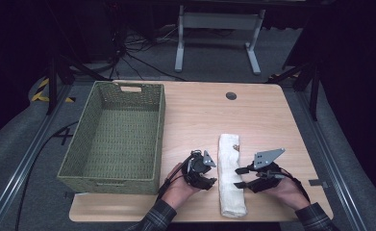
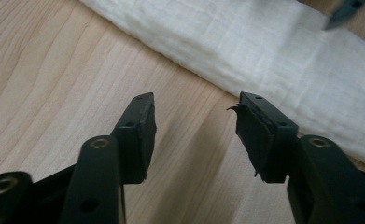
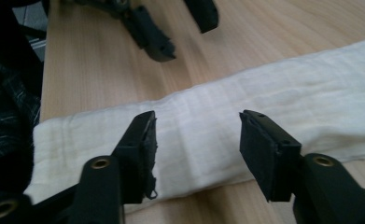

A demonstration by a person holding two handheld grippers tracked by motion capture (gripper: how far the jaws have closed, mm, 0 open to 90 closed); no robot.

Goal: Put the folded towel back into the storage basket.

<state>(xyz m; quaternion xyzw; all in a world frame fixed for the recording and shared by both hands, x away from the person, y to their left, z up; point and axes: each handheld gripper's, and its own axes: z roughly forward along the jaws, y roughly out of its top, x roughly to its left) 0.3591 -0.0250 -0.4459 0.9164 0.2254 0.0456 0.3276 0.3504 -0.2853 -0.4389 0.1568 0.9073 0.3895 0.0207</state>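
both jaws apart beside the towel

my left gripper point(image 1: 209, 174) and right gripper point(image 1: 240, 177) flank the folded towel point(image 1: 231, 178) lying on the surface point(image 1: 200, 115), right of the basket point(image 1: 116, 139). both jaws stand apart, holding nothing.

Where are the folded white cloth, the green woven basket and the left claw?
Folded white cloth point(image 1: 231, 175), high view, middle of the strip.
Green woven basket point(image 1: 113, 182), high view, near wall.
Left claw point(image 2: 196, 135), left gripper view, between its open tips.
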